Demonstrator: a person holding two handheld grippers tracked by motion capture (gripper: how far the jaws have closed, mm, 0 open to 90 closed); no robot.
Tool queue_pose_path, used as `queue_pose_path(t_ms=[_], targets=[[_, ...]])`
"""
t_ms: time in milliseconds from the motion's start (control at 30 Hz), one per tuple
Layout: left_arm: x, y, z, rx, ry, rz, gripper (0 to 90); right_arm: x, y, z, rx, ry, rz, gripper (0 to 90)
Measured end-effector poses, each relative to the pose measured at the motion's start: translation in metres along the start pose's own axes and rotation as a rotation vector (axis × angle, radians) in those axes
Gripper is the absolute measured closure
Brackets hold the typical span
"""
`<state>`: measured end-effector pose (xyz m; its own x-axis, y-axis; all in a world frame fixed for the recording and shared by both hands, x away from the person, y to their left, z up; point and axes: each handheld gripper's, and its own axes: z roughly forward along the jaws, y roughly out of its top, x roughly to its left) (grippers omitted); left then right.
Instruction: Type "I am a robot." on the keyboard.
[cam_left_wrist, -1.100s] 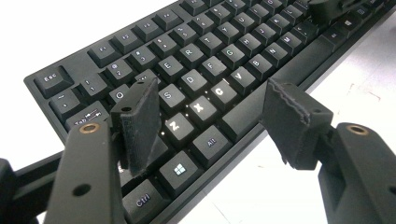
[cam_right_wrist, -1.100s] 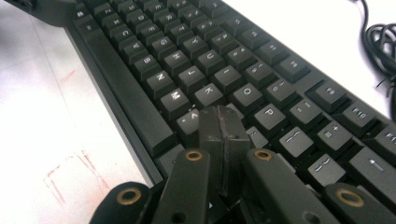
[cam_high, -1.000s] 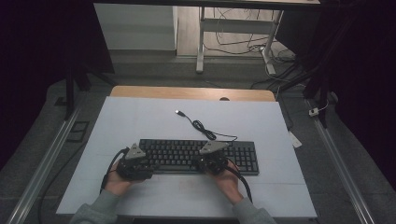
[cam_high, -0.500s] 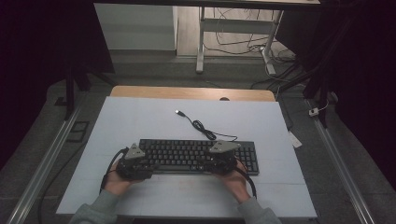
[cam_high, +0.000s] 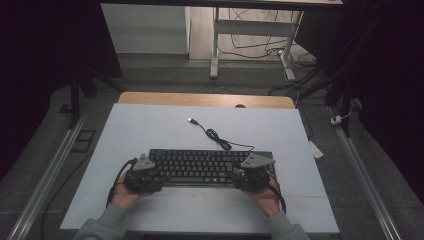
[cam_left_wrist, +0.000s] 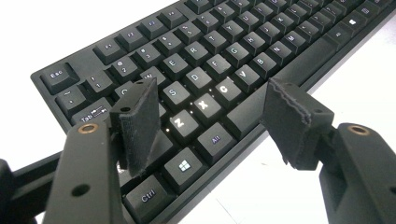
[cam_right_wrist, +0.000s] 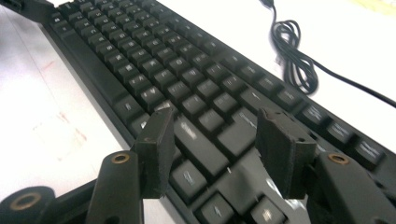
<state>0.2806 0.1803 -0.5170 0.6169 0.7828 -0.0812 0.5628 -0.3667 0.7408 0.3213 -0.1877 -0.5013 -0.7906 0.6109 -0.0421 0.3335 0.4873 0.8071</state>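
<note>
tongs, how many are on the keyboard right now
2. The left tongs sit open over the keyboard at its left end, above the Z and X keys. The right tongs sit over its right end, jaws just opened, nothing between them.

The keyboard (cam_left_wrist: 219, 70) is running off the left gripper view's top edge, its keys (cam_right_wrist: 205, 116) are smearing into unreadable blur in the right gripper view, and its cable (cam_right_wrist: 299, 60) is leaving that view's right edge.
</note>
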Motion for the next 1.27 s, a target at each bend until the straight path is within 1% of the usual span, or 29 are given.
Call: queue_pose_path(t_ms=[133, 233, 333, 433, 533, 567, 600, 633, 700, 767, 833, 933, 967, 1000, 1033, 1167, 1267], targets=[[0.001, -0.003, -0.002, -0.001, 0.005, -0.004, 36.5, -0.004, -0.008, -0.011, -0.003, -0.011, 0.008, 46.5], [0.002, -0.006, -0.006, -0.007, 0.008, -0.011, 36.5, -0.006, -0.015, -0.02, 0.001, -0.025, 0.001, 46.3], [0.003, -0.009, -0.009, -0.007, 0.012, -0.017, 36.6, -0.009, -0.023, -0.031, -0.008, -0.032, 0.003, 46.2], [0.004, -0.013, -0.012, -0.006, 0.013, -0.02, 36.6, -0.013, -0.03, -0.042, -0.019, -0.042, 0.019, 46.2], [0.004, -0.017, -0.015, -0.004, 0.013, -0.02, 36.5, -0.018, -0.037, -0.051, -0.027, -0.052, 0.02, 46.1], [0.004, -0.019, -0.016, -0.004, 0.014, -0.02, 36.5, -0.019, -0.039, -0.054, -0.018, -0.063, 0.02, 46.0], [0.004, -0.02, -0.017, -0.004, 0.012, -0.023, 36.5, -0.021, -0.042, -0.056, -0.021, -0.063, 0.021, 46.0], [0.004, -0.021, -0.018, -0.005, 0.014, -0.022, 36.5, -0.021, -0.044, -0.059, -0.017, -0.073, 0.023, 46.0], [0.004, -0.024, -0.021, -0.005, 0.016, -0.025, 36.5, -0.023, -0.048, -0.064, -0.02, -0.068, 0.027, 46.0], [0.004, -0.027, -0.023, -0.008, 0.016, -0.026, 36.5, -0.024, -0.052, -0.069, -0.013, -0.08, 0.024, 45.9], [0.004, -0.029, -0.026, -0.008, 0.016, -0.026, 36.5, -0.026, -0.056, -0.072, -0.006, -0.089, 0.015, 45.9], [0.004, -0.031, -0.028, -0.01, 0.018, -0.025, 36.4, -0.029, -0.06, -0.076, 0.0, -0.088, 0.024, 46.0], [0.004, -0.031, -0.029, -0.011, 0.019, -0.026, 36.4, -0.029, -0.061, -0.077, -0.011, -0.091, 0.032, 45.9], [0.004, -0.032, -0.029, -0.011, 0.019, -0.027, 36.4, -0.03, -0.061, -0.078, -0.002, -0.098, 0.027, 46.0], [0.004, -0.032, -0.029, -0.012, 0.019, -0.027, 36.4, -0.03, -0.062, -0.078, -0.01, -0.089, 0.033, 45.9], [0.004, -0.031, -0.029, -0.012, 0.019, -0.02, 36.4, -0.031, -0.061, -0.079, -0.015, -0.084, 0.029, 45.8], [0.004, -0.031, -0.029, -0.011, 0.022, -0.004, 36.4, -0.031, -0.06, -0.079, -0.015, -0.081, 0.027, 45.5]])
